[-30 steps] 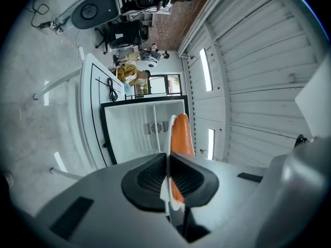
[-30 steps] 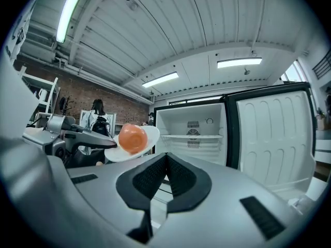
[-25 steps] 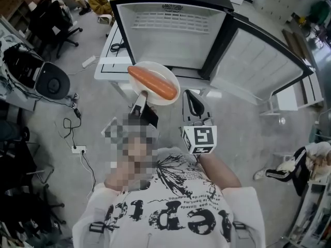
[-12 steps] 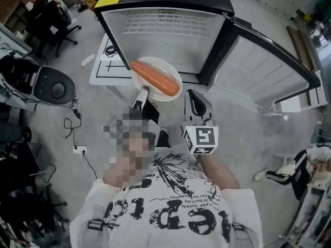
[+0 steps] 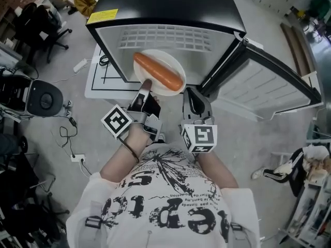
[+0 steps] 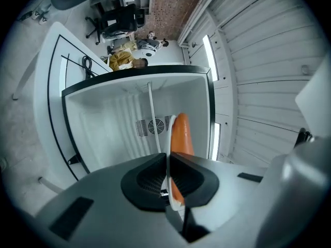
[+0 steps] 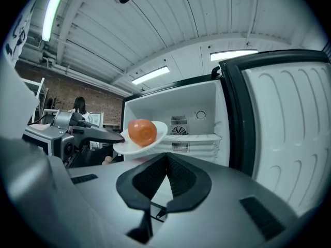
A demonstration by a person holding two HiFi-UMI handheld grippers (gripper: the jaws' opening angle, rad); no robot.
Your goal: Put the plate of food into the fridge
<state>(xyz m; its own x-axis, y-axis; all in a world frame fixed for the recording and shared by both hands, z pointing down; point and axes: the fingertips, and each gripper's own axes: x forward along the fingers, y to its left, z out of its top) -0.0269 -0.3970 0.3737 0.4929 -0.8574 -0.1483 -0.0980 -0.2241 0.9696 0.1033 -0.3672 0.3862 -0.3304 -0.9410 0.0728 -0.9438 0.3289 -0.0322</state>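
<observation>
A white plate (image 5: 166, 60) carries a long orange piece of food (image 5: 159, 70). My left gripper (image 5: 145, 87) is shut on the plate's near rim and holds it level at the open fridge's (image 5: 165, 37) mouth. In the left gripper view the plate (image 6: 166, 154) stands edge-on between the pads, with the food (image 6: 181, 138) beyond. My right gripper (image 5: 192, 98) is shut and holds nothing, just right of the plate and below it. From the right gripper view (image 7: 166, 164) the plate (image 7: 155, 136) and food (image 7: 142, 132) hang before the white fridge shelf (image 7: 196, 141).
The fridge door (image 5: 264, 81) stands swung open to the right. A white table (image 5: 95, 79) with a cable sits left of the fridge. A round grey device (image 5: 44, 97), office chairs and floor cables lie at far left.
The plate and both grippers have come closer to the fridge, and the plate now sits at its opening. The left gripper's marker cube has come into view.
</observation>
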